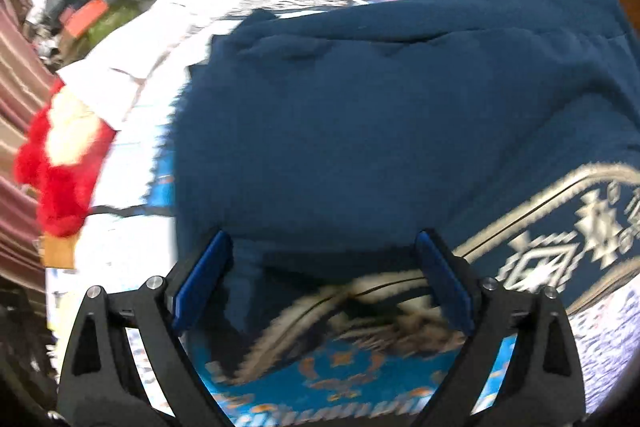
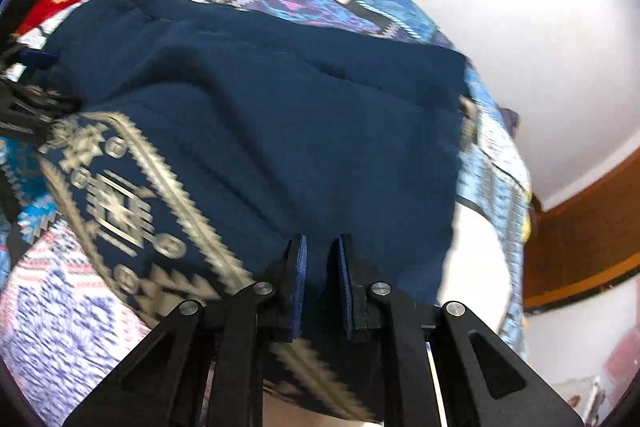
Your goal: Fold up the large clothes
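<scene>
The dark blue garment [image 1: 360, 115] lies on the patterned bedspread [image 2: 60, 307], folded over at least once, its embroidered border at 4 o'clock. The left gripper [image 1: 322, 247] is spread wide, holding nothing; the right gripper [image 2: 322, 247] pinches the near hem, so folds likely remain

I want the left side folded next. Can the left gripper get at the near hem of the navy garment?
Probably yes: the left gripper is open, its fingers straddling the navy garment's near hem, with nothing in between.
</scene>
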The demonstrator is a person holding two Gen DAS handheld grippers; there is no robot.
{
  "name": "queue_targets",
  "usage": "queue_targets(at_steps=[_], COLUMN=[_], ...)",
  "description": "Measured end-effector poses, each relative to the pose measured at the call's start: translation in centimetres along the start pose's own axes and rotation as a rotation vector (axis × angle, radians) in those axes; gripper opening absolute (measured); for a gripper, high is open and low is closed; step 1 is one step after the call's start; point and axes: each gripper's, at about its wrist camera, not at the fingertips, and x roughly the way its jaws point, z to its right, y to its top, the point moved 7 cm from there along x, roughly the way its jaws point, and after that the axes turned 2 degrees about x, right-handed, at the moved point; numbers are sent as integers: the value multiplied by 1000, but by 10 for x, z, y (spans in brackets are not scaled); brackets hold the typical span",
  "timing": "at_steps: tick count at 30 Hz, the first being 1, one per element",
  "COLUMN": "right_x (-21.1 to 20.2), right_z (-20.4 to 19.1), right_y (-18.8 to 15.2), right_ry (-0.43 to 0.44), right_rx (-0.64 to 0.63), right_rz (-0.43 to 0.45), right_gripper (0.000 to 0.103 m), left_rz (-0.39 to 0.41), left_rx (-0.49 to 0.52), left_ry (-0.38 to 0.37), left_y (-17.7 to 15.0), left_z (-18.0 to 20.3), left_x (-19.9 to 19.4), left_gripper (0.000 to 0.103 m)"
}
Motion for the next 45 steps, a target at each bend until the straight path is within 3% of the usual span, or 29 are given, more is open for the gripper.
queue_targets(at_steps=[3,6,7,9,10,11,15,20,24,27,30,32,37,41,45], right_x=[5,14,12,8,5,2,-7,-40,-67,-82,-88,-86,-67,-27,10], right_z=[24,45,51,59,68,74,97,110,104,89,67,48,4,-18,-26], right_y=[-13,-29,-34,-38,-40,-43,-60,-53,-36,-16,-1,10,25,27,13], right_ry=[-27,24,22,-59,-150,-180,-70,-57,10,100,210,290,353,356,364], right_rx=[45,111,126,117,106,104,229,269,297,315,332,339,303,263,266], right_rz=[-39,-76,-76,-75,-56,-39,-72,8,83,135,148,147,113,39,-47], right_gripper=[11,11,16,66,99,103,102,102,102,103,103,103,103,103,103], left_rz=[-27,-11,-6,-8,-8,-6,7,52,87,79,14,-29,-73,-63,-15], left_rx=[-5,-52,-52,-40,-31,-27,-109,-234,-305,-379,-460,-520,-683,-811,-828], left_ry=[66,19,26,55,69,81,47,-21,-93,-213,-392,-470,-661,-715,-735], left_y=[-14,-26,-27,-31,-34,-38,-48,-56,-62,-68,-74,-77,-77,-67,-42], left_z=[-21,-40,-42,-44,-43,-44,-52,-64,-60,-50,-29,-22,-14,-21,-14], left_x=[5,2,0,-3,-4,-7,-28,-62,-85,-88,-75,-60,-29,-5,3], left_gripper=[96,96,96,96,96,96,96,96,96,96,96,96,96,94,94])
